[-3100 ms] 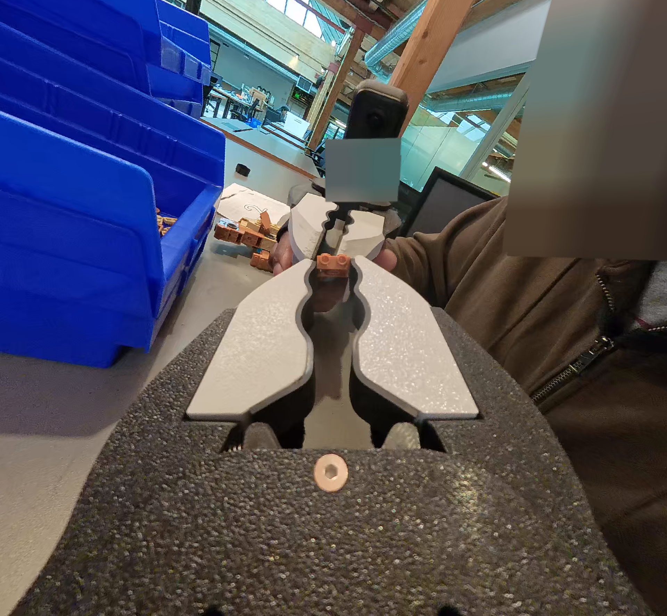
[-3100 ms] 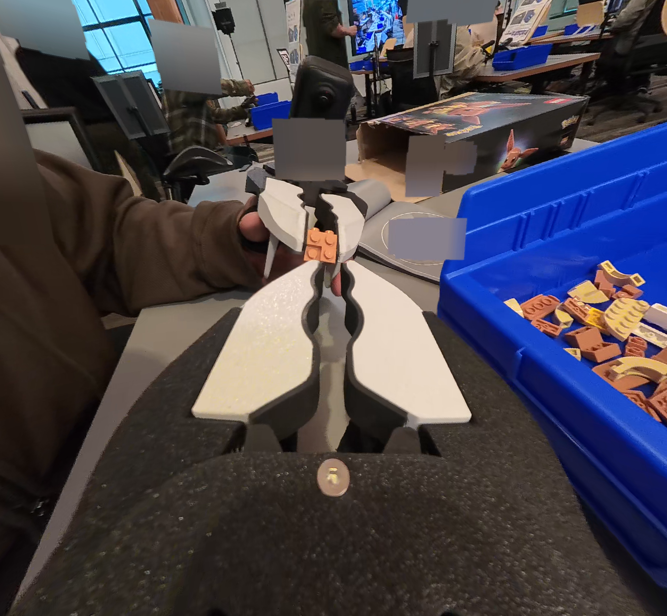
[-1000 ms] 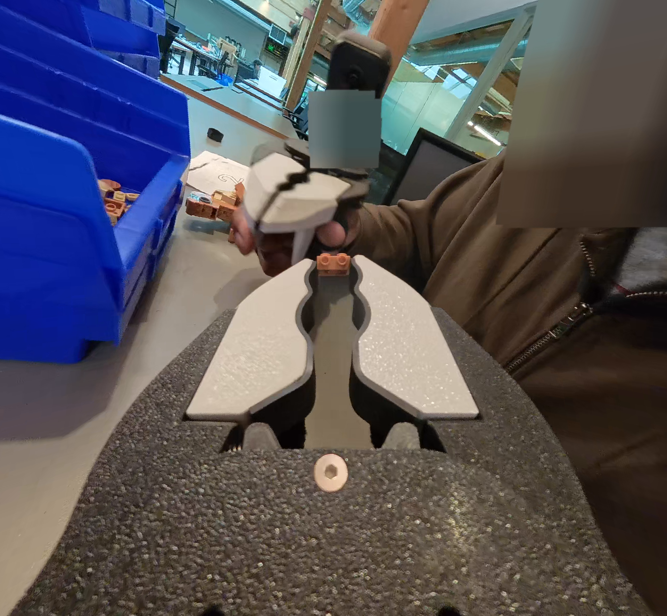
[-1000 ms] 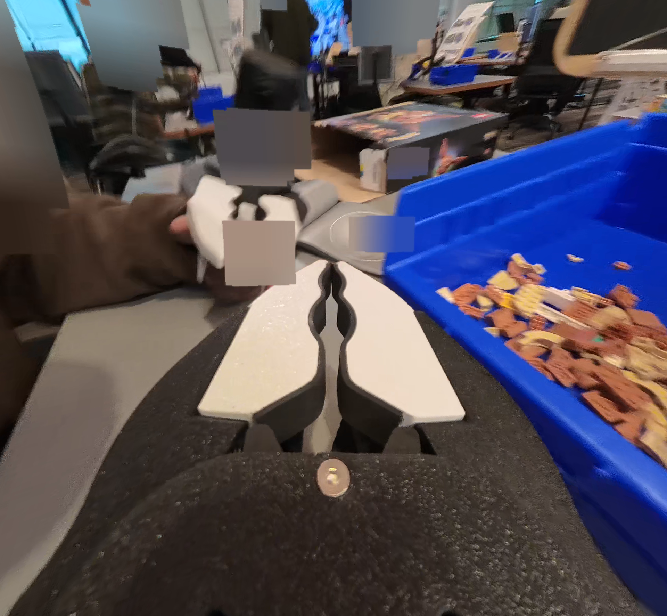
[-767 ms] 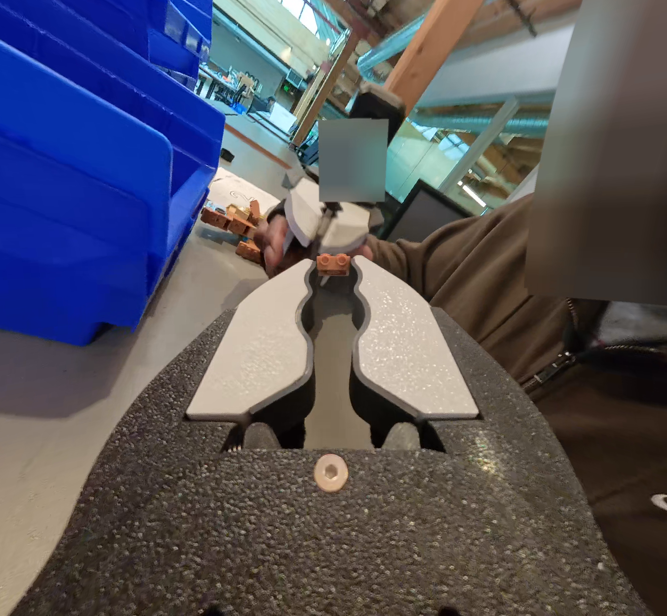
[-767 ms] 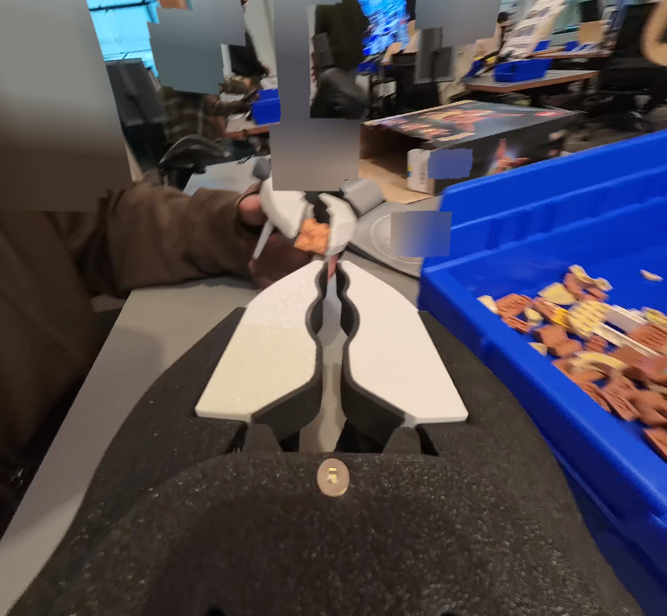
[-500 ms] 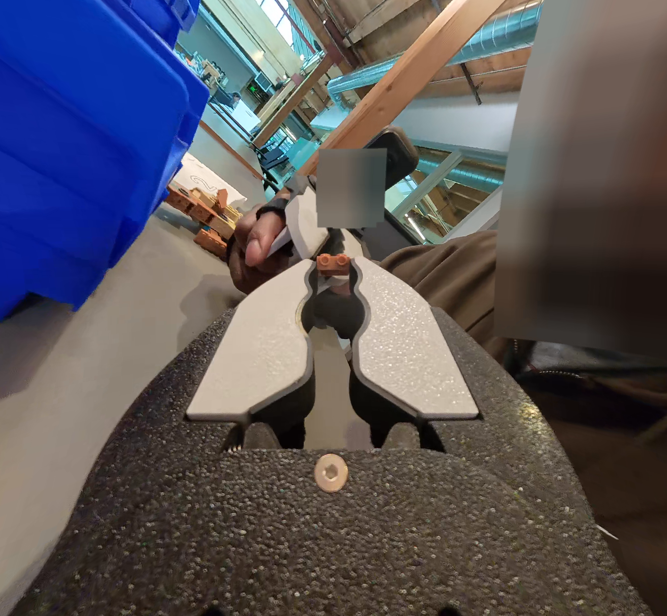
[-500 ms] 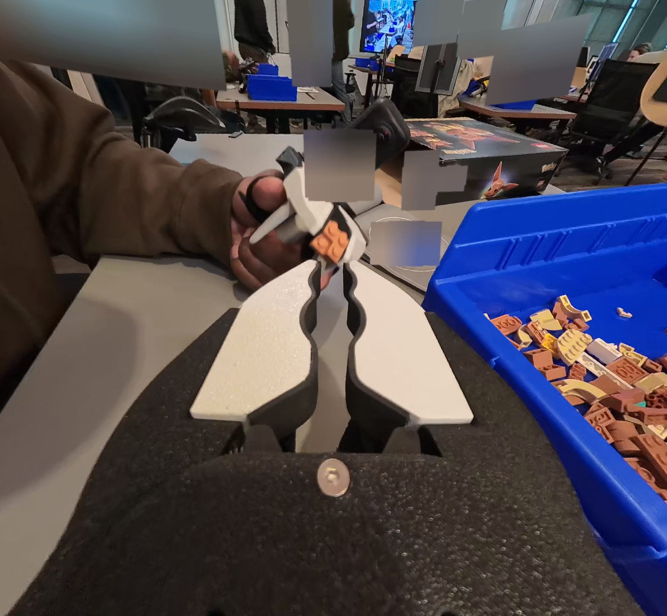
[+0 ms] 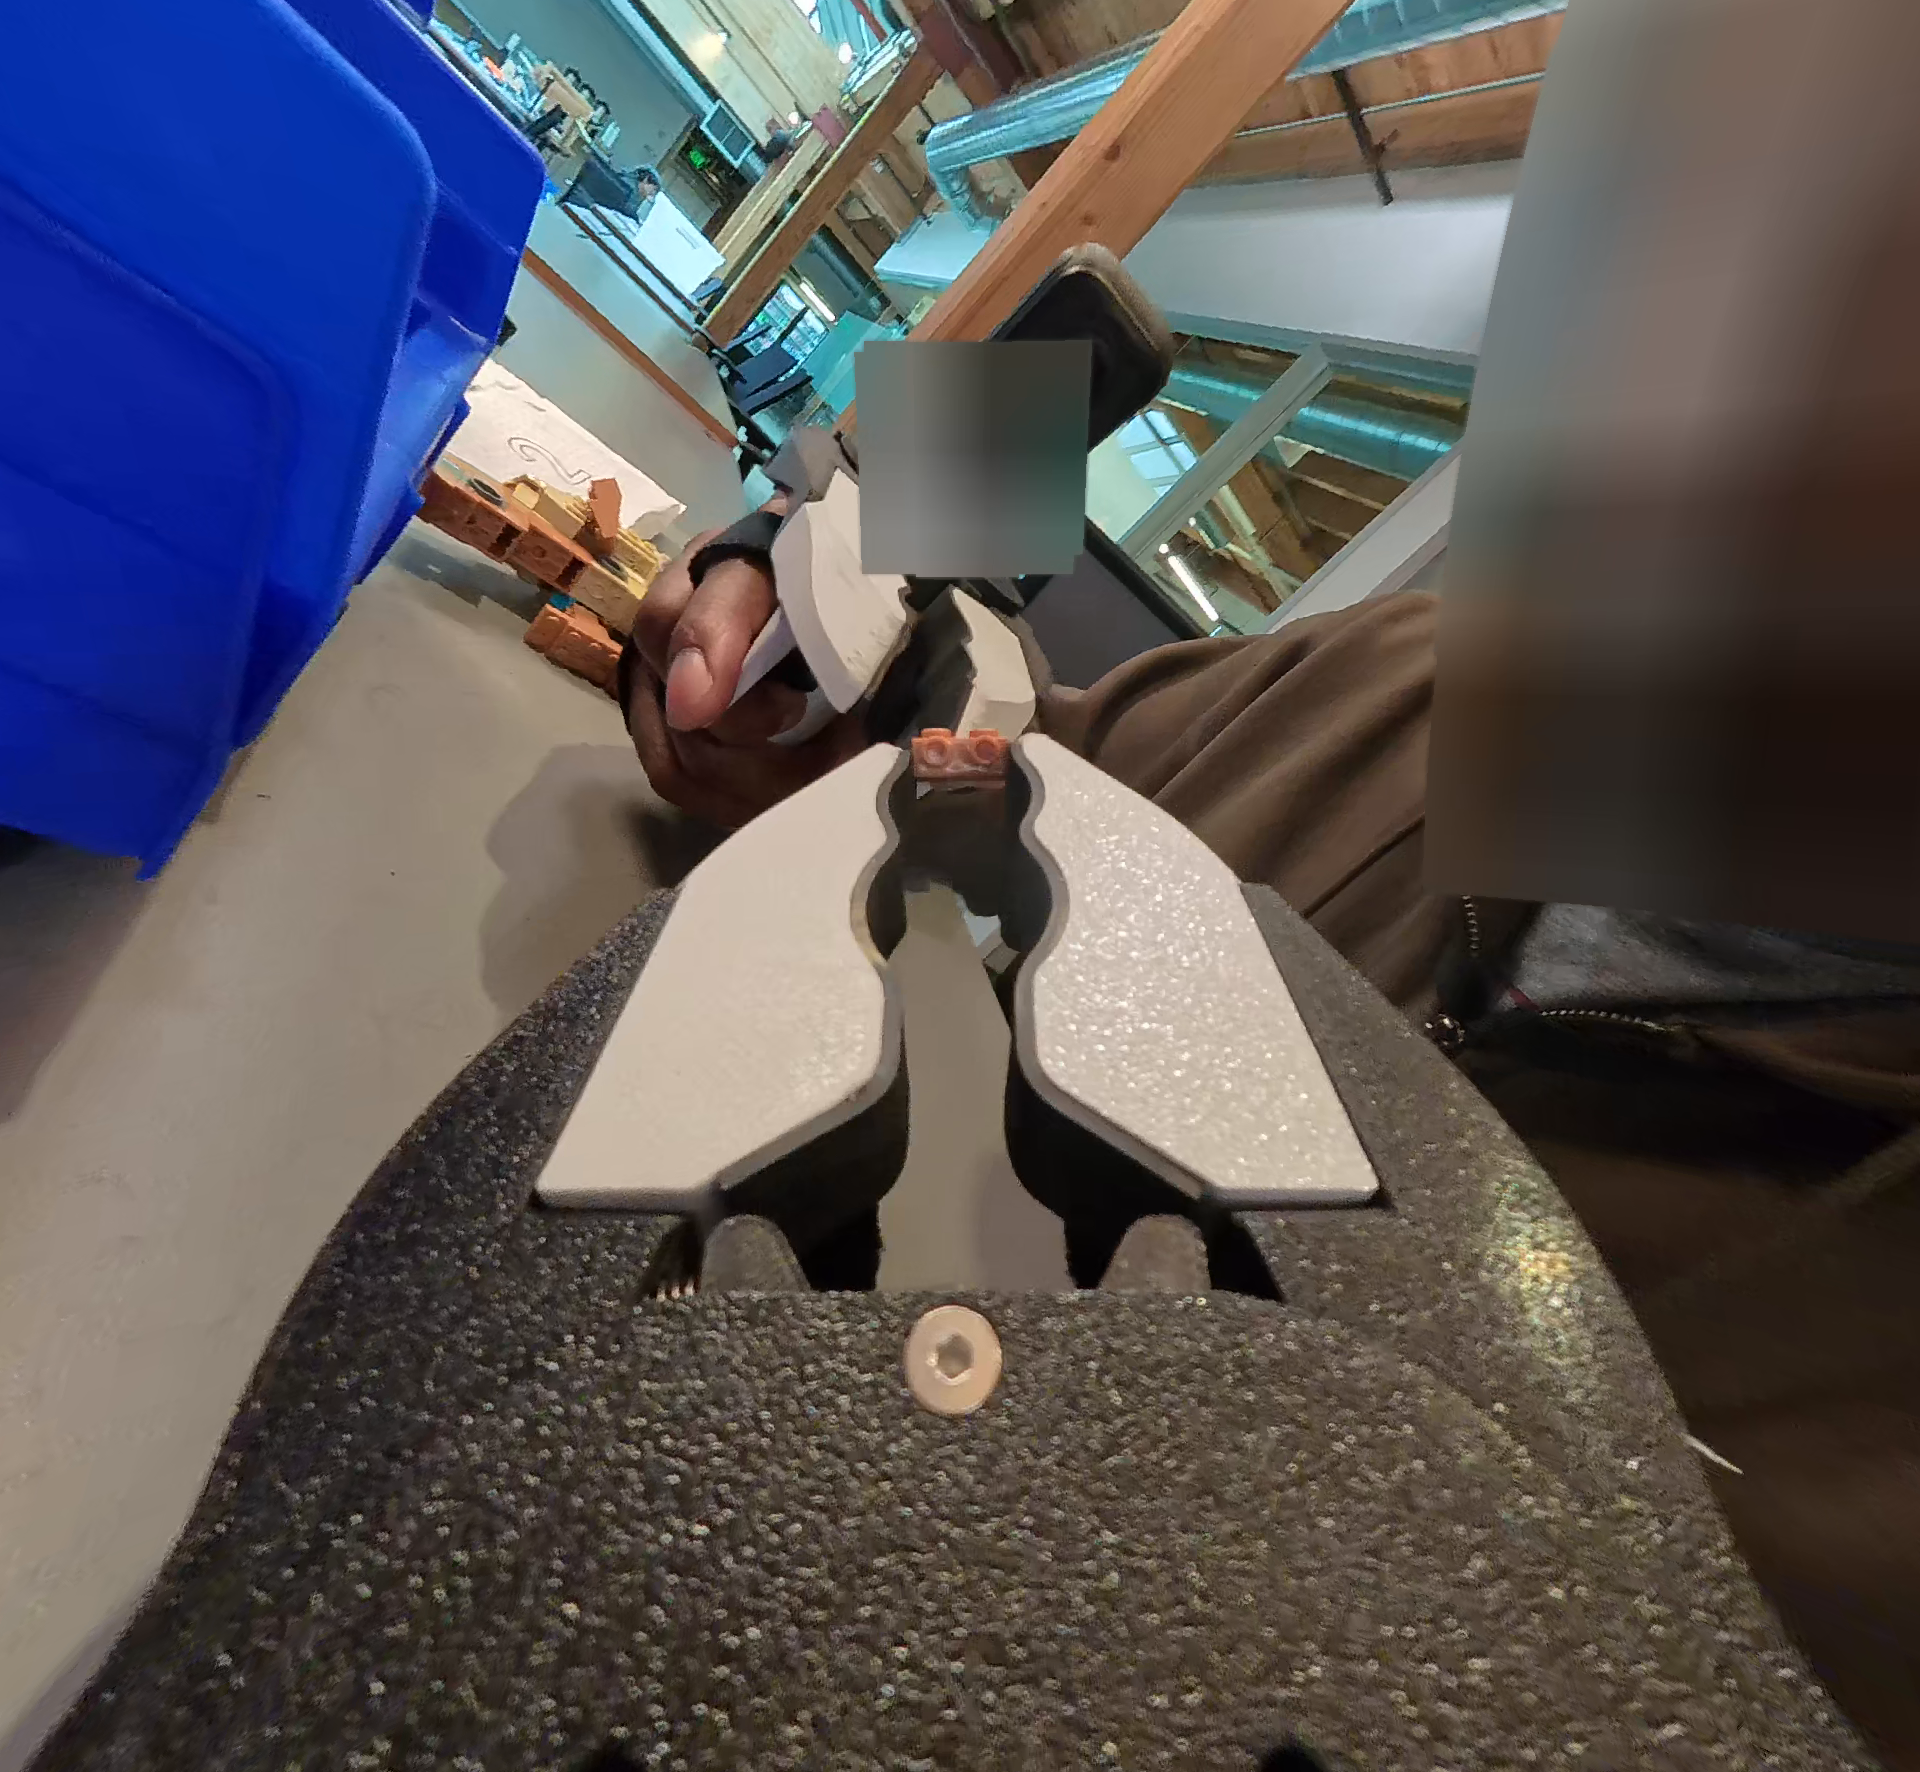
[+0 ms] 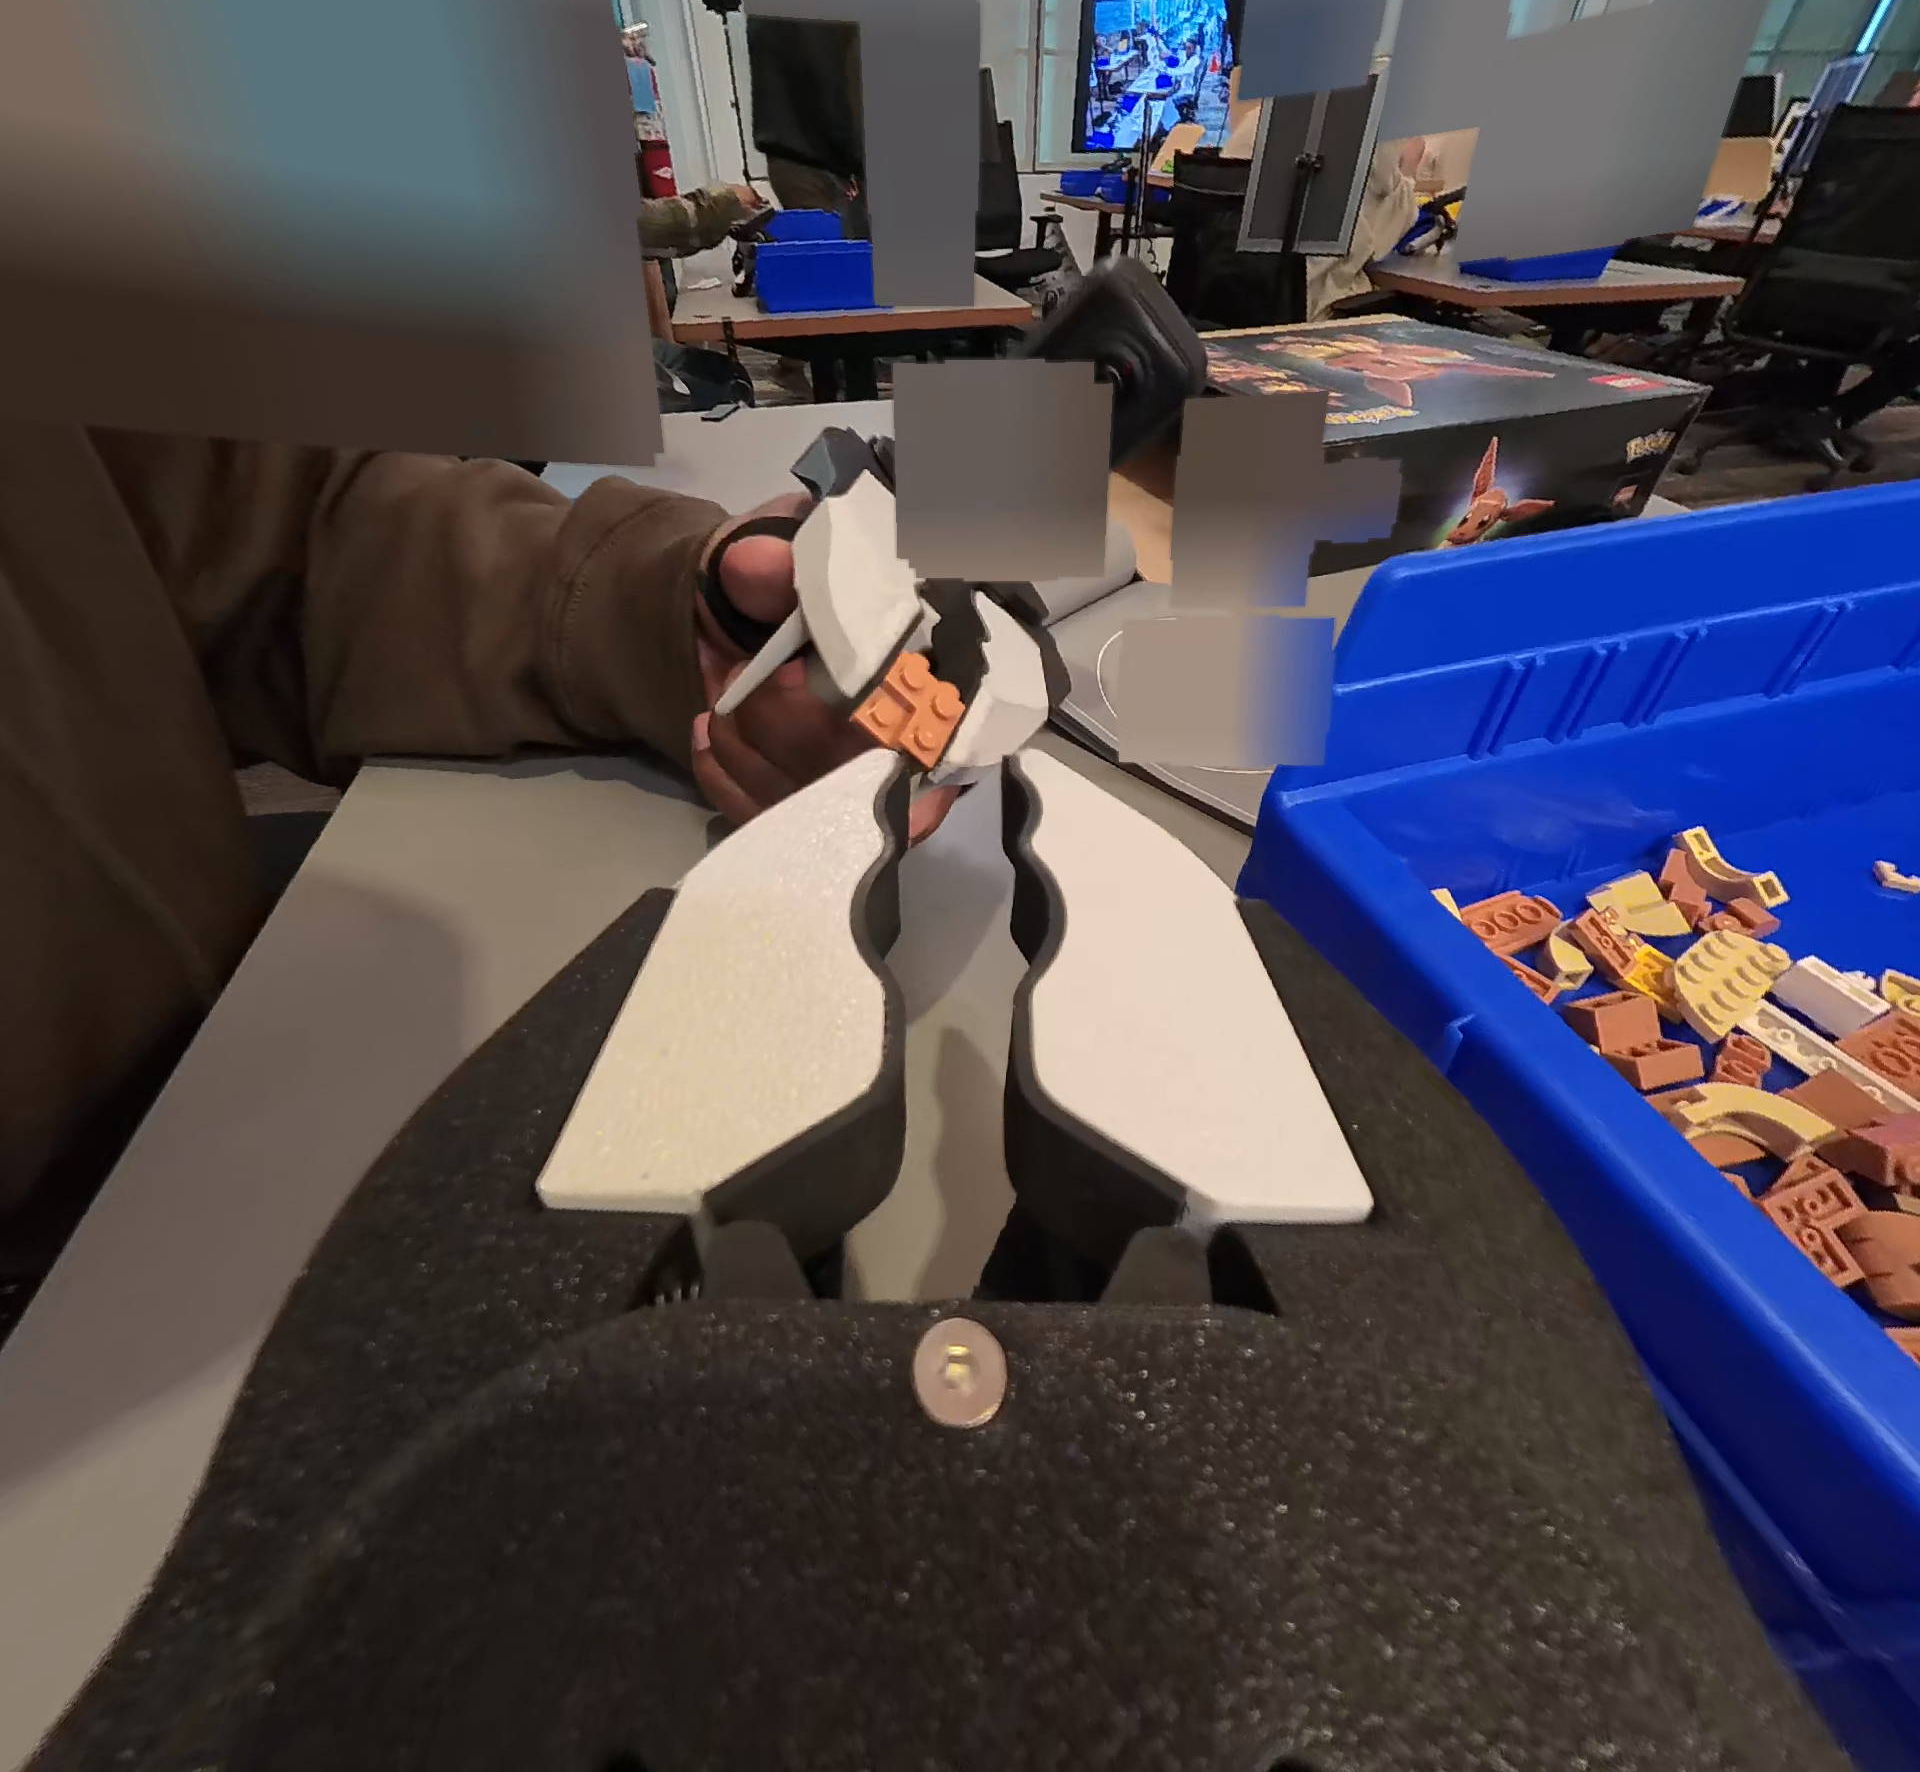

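Small orange 2x2 plate [image 9: 960,752] is held off the grey table [image 9: 312,839], pinched across its sides between the two fingertips of the left gripper [image 9: 958,766], pads pressed on both edges, studs facing the right gripper. Right gripper [image 10: 951,772] is nose to nose with it, tips just beside the plate's lower corner; can't tell if one fingertip touches it. Its jaws are spread with a clear gap and nothing is gripped between them. Behind the plate in the left wrist view is the right hand [image 9: 707,673] wrapped round that gripper's handle, with a brown sleeve [image 9: 1247,735] to the plate's right. From the other side, the left hand [image 10: 758,714] is just left of the plate. Right of the plate in the right wrist view is an open blue bin [image 10: 1558,683] with loose brown, tan and white bricks [image 10: 1714,995] in it. Behind the plate lies an open grey booklet [image 10: 1081,673], and beyond that a dark printed set box [image 10: 1455,413]. In the left wrist view, stacked blue bins [image 9: 208,320] stand left of the plate, and a part-built brown and tan brick assembly [image 9: 551,538] sits on the table beyond them.
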Motion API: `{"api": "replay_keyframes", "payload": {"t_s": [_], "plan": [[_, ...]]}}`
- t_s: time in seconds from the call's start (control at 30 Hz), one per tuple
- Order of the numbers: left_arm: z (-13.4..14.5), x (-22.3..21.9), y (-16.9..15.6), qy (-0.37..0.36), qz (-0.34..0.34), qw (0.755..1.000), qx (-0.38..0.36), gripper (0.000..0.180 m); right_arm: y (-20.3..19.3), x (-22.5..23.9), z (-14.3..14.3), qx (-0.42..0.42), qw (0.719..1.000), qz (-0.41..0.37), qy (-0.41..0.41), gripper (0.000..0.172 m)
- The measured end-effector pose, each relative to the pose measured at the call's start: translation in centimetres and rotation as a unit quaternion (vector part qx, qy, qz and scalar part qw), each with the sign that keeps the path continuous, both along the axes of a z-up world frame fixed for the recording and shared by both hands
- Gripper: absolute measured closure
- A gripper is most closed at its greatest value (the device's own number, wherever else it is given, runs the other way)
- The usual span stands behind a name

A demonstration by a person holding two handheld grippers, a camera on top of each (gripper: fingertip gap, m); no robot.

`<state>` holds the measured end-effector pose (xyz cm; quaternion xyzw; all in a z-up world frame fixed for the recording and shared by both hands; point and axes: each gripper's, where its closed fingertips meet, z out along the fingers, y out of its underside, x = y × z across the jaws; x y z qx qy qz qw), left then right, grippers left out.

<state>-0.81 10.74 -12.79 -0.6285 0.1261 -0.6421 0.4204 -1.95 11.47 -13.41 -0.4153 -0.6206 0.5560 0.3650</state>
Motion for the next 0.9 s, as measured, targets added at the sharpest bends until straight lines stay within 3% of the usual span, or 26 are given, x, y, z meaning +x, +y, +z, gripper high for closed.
{"api": "replay_keyframes", "payload": {"t_s": [0.27,0.3,0.4,0.5,0.63,0.9], "plan": [[-0.4,-0.1,0.0,0.054,0.012,0.998,0.02,0.164,0.2,-0.1,-0.2,-0.008,1.0,-0.003,-0.009,0.156],[-0.6,-0.2,0.0,0.061,0.012,0.998,0.021,0.164,0.5,-0.1,0.0,-0.015,1.0,-0.013,-0.004,0.165],[-3.2,1.4,-0.5,0.161,-0.01,0.986,0.027,0.164,2.5,0.2,1.8,-0.075,0.996,-0.042,0.022,0.172],[-3.0,2.3,-0.8,0.161,-0.015,0.986,0.039,0.164,3.0,0.4,1.4,-0.058,0.997,-0.042,0.005,0.171],[-2.0,1.1,-0.1,0.153,0.025,0.985,0.073,0.164,0.8,0.6,-0.6,-0.033,0.998,0.018,-0.054,0.161],[-1.2,0.8,-0.2,0.131,0.024,0.988,0.08,0.164,-0.4,1.0,-0.7,0.001,0.998,0.048,-0.037,0.155]]}}
